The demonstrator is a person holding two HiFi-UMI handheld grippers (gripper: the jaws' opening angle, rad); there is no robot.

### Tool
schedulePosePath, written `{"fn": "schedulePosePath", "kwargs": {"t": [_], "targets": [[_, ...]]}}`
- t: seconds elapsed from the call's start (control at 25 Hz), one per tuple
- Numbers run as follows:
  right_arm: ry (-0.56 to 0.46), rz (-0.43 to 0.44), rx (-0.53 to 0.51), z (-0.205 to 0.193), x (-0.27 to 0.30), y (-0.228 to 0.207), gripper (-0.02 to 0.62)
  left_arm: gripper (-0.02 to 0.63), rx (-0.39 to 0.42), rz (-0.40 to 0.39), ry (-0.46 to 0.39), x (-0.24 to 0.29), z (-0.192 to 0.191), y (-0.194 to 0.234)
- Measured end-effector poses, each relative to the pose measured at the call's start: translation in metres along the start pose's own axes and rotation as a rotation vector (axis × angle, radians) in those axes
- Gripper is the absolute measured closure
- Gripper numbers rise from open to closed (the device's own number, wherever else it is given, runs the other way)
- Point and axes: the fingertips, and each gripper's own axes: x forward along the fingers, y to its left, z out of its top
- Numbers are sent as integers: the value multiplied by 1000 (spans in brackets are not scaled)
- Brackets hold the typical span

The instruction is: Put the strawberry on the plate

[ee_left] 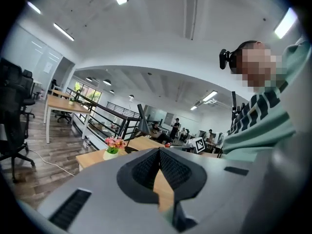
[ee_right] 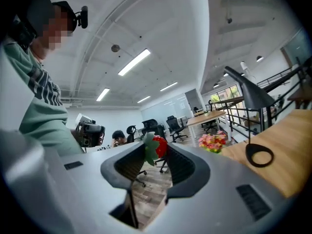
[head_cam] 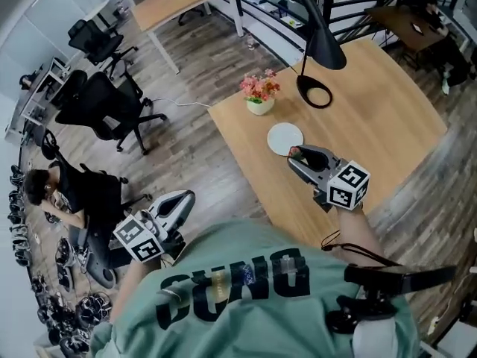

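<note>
The strawberry, red with a green leafy cap, sits pinched between the tips of my right gripper, which is shut on it. In the head view the right gripper hovers over the wooden table, with the strawberry at the near edge of the small white plate. The plate is hidden in the right gripper view. My left gripper hangs over the floor to the left of the table, away from the plate. Its jaws meet at the tips with nothing between them.
A pot of pink flowers stands behind the plate. A black lamp with a ring base is farther back. Black office chairs and a seated person are on the wooden floor to the left.
</note>
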Motion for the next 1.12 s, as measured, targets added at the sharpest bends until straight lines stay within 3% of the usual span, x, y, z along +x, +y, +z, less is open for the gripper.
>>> {"fn": "schedulePosePath", "kwargs": {"t": [0.32,0.6,0.76,0.88,1.12], "targets": [[-43,-198,42,-7,-41,-50,451,601,-38,-201,117,93,-2,31],[-7,-419,32,-9,-1,-66,450,601,-41,-420,137,134,11,115],[-15,-520,47,-2,17,-65,451,601,-3,-520,177,144,17,147],[-21,-566,49,7,25,-68,449,601,17,-561,185,160,29,160],[23,-540,49,4,25,-84,450,601,-6,-551,188,199,28,159]]}}
